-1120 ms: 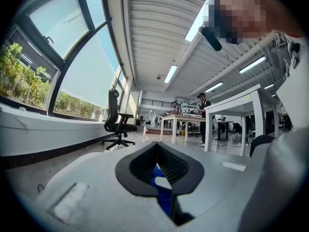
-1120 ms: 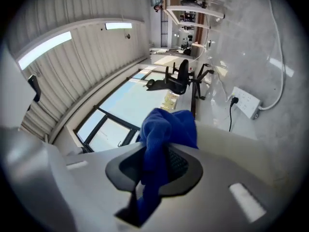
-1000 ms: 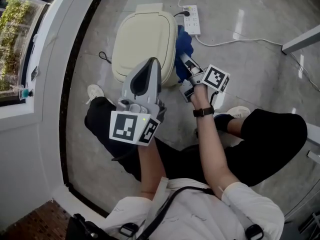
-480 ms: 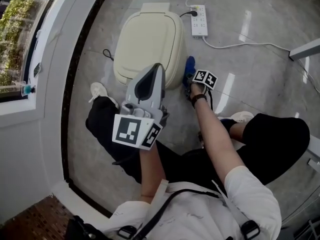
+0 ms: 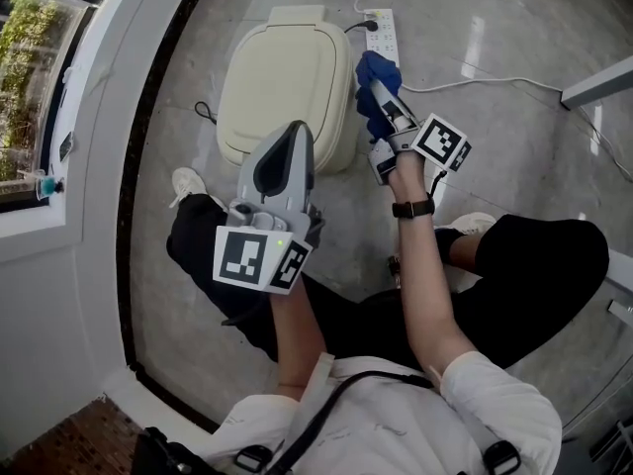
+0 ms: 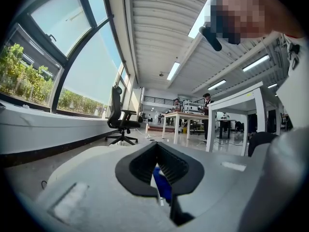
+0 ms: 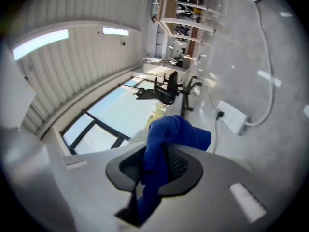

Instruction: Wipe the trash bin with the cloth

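Looking down at the trash bin (image 5: 287, 87), cream lid closed, standing on the grey floor (image 5: 495, 156) beside the window wall. Holding the blue cloth (image 5: 374, 79) right at the bin's right edge, just beside the lid, with actual contact too hard to make out. Gripping that cloth in the right tool (image 5: 384, 107), jaws clamped on a bunched fold, the rest bulging past the tips and hanging down between the pads. Holding the left tool (image 5: 295, 139) over the bin's near edge, pointing along the lid, jaws drawn together to a thin slit and carrying nothing, a sliver of blue showing through the slit. Wearing a dark watch (image 5: 412, 208) on the right wrist. Crouching behind the bin in dark trousers, one pale shoe (image 5: 186, 181) near its left side. Lying just beyond the bin, a white power strip (image 5: 382, 36), its white cable (image 5: 485, 80) trailing off rightward across the floor.
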`<action>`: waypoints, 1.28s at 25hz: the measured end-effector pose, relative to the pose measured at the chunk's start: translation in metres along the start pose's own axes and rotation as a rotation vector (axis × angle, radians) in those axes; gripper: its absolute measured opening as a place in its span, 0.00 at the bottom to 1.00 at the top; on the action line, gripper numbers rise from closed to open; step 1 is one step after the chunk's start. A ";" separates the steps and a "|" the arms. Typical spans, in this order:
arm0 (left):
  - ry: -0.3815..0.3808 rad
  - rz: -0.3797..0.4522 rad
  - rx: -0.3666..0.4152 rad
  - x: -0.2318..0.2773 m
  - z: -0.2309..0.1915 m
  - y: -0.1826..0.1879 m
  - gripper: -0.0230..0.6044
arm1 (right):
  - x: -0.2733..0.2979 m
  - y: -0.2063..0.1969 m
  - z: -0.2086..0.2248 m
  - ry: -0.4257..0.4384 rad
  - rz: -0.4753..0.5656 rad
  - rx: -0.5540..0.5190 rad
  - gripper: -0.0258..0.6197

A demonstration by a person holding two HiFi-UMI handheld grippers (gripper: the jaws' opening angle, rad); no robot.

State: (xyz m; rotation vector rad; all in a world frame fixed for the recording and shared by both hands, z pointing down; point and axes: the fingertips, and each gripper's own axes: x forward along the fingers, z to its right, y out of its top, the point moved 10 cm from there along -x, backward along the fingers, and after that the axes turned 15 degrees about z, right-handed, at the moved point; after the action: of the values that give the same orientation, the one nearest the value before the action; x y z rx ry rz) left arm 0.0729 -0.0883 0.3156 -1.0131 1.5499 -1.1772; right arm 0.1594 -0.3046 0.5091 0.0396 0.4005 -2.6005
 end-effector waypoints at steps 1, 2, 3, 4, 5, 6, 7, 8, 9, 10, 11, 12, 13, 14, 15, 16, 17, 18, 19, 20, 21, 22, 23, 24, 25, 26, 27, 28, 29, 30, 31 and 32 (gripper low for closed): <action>-0.002 0.005 -0.003 -0.002 -0.003 0.003 0.03 | 0.005 0.007 -0.027 0.077 0.018 -0.013 0.14; -0.004 0.009 -0.005 -0.004 -0.006 0.007 0.03 | 0.009 0.012 -0.053 0.155 0.029 -0.032 0.14; -0.004 0.014 -0.006 -0.006 -0.010 0.010 0.03 | 0.013 0.015 -0.076 0.225 0.031 -0.048 0.13; -0.004 0.018 -0.006 -0.007 -0.012 0.012 0.03 | 0.017 0.015 -0.094 0.284 0.023 -0.056 0.14; -0.002 0.022 -0.003 -0.007 -0.012 0.012 0.03 | 0.019 0.014 -0.105 0.328 0.009 -0.058 0.14; 0.002 0.024 0.002 -0.007 -0.010 0.011 0.03 | 0.022 0.011 -0.108 0.352 -0.007 -0.056 0.13; 0.006 0.025 0.007 -0.006 -0.007 0.010 0.03 | 0.024 0.007 -0.104 0.353 -0.022 -0.053 0.13; 0.011 0.024 0.011 -0.005 -0.005 0.008 0.03 | 0.025 0.003 -0.094 0.334 -0.028 -0.046 0.14; 0.014 0.021 0.013 -0.004 -0.003 0.006 0.03 | 0.025 0.000 -0.079 0.300 -0.018 -0.031 0.13; 0.017 0.017 0.014 -0.004 -0.002 0.005 0.03 | 0.024 -0.002 -0.061 0.256 0.005 -0.005 0.13; 0.019 0.013 0.014 -0.004 -0.003 0.004 0.03 | 0.023 -0.002 -0.042 0.200 0.029 0.031 0.13; 0.021 0.009 0.014 -0.004 -0.005 0.003 0.03 | 0.023 -0.003 -0.023 0.134 0.040 0.062 0.13; 0.023 0.006 0.014 -0.004 -0.007 0.003 0.03 | 0.025 -0.004 -0.005 0.069 0.031 0.076 0.13; 0.026 0.004 0.013 -0.004 -0.010 0.002 0.03 | 0.030 -0.009 0.014 0.010 0.004 0.075 0.13; 0.030 0.003 0.011 -0.003 -0.013 0.002 0.03 | 0.035 -0.015 0.035 -0.046 -0.032 0.064 0.13; 0.034 0.001 0.010 -0.003 -0.016 0.002 0.03 | 0.039 -0.022 0.057 -0.104 -0.070 0.050 0.13; 0.038 -0.003 0.011 -0.003 -0.019 0.002 0.03 | 0.041 -0.028 0.081 -0.164 -0.112 0.022 0.13; 0.042 -0.009 0.014 -0.003 -0.021 0.001 0.03 | 0.043 -0.034 0.104 -0.229 -0.170 -0.034 0.13; 0.045 -0.015 0.017 -0.003 -0.022 0.001 0.03 | 0.044 -0.039 0.126 -0.296 -0.249 -0.116 0.13; 0.045 -0.019 0.019 -0.003 -0.023 0.001 0.03 | 0.045 -0.044 0.147 -0.363 -0.336 -0.194 0.13; 0.043 -0.019 0.018 -0.004 -0.024 0.002 0.03 | 0.045 -0.051 0.167 -0.422 -0.405 -0.237 0.13; 0.042 -0.016 0.017 -0.004 -0.027 0.004 0.03 | 0.043 -0.057 0.185 -0.472 -0.446 -0.243 0.13; 0.043 -0.012 0.015 -0.004 -0.030 0.006 0.03 | 0.040 -0.063 0.202 -0.513 -0.466 -0.227 0.13; 0.044 -0.008 0.013 -0.004 -0.034 0.008 0.03 | 0.035 -0.069 0.217 -0.544 -0.474 -0.202 0.13; 0.047 -0.003 0.011 -0.005 -0.039 0.010 0.03 | 0.030 -0.074 0.229 -0.566 -0.474 -0.168 0.13; 0.050 0.004 0.006 -0.006 -0.043 0.013 0.03 | 0.024 -0.079 0.238 -0.578 -0.462 -0.123 0.13; 0.051 0.013 0.000 -0.006 -0.049 0.016 0.03 | 0.019 -0.082 0.243 -0.584 -0.439 -0.070 0.13; 0.050 0.021 -0.004 -0.006 -0.053 0.019 0.03 | 0.015 -0.082 0.245 -0.585 -0.409 -0.023 0.13; 0.044 0.027 -0.006 -0.005 -0.058 0.023 0.03 | 0.012 -0.079 0.243 -0.583 -0.376 0.010 0.13; 0.036 0.032 -0.006 -0.003 -0.062 0.027 0.03 | 0.010 -0.073 0.236 -0.576 -0.339 0.026 0.13; 0.025 0.037 -0.004 -0.001 -0.067 0.031 0.03 | 0.011 -0.063 0.225 -0.556 -0.293 0.028 0.13; 0.009 0.044 -0.004 0.003 -0.072 0.035 0.03 | 0.013 -0.049 0.208 -0.523 -0.238 0.017 0.13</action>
State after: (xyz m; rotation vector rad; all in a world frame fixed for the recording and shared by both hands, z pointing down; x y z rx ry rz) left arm 0.0001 -0.0683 0.2904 -0.9730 1.5746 -1.1500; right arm 0.1337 -0.3308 0.7204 -0.7055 0.1993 -2.7069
